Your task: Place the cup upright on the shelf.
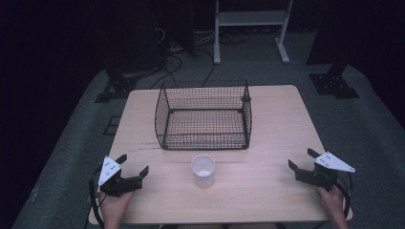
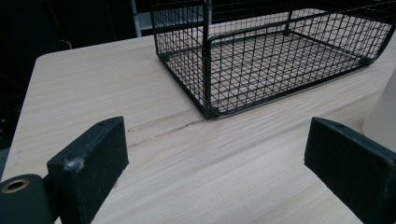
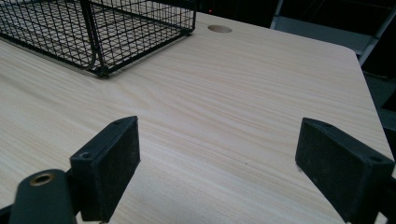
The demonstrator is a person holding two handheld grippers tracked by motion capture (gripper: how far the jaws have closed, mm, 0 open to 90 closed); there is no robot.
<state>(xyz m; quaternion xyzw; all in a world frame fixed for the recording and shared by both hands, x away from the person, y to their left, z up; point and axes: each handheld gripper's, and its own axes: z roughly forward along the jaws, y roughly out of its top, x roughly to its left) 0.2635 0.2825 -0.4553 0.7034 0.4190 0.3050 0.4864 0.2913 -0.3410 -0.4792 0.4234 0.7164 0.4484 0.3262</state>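
Observation:
A black wire basket (image 1: 204, 116) stands empty at the middle back of the wooden table (image 1: 277, 124). In front of it sits an upright white paper cup (image 1: 203, 171). My left gripper (image 1: 133, 163) rests at the front left, open, jaws pointing toward the cup and basket with nothing between them. At the front right my right gripper (image 1: 300, 159) is open too, over bare wood. The left gripper view has the basket (image 2: 261, 56) ahead and the cup's edge (image 2: 383, 116) at far right, beyond its gripper (image 2: 215, 154). The right gripper view shows the basket corner (image 3: 93, 32) at upper left beyond its gripper (image 3: 217, 156).
A dark scratch (image 2: 163, 130) runs across the tabletop near the basket's front left corner. A round cable hole (image 3: 219, 29) lies near the table's far right edge. Behind the table stand a white metal frame (image 1: 250, 26), black stands (image 1: 334, 83) and cables on grey floor.

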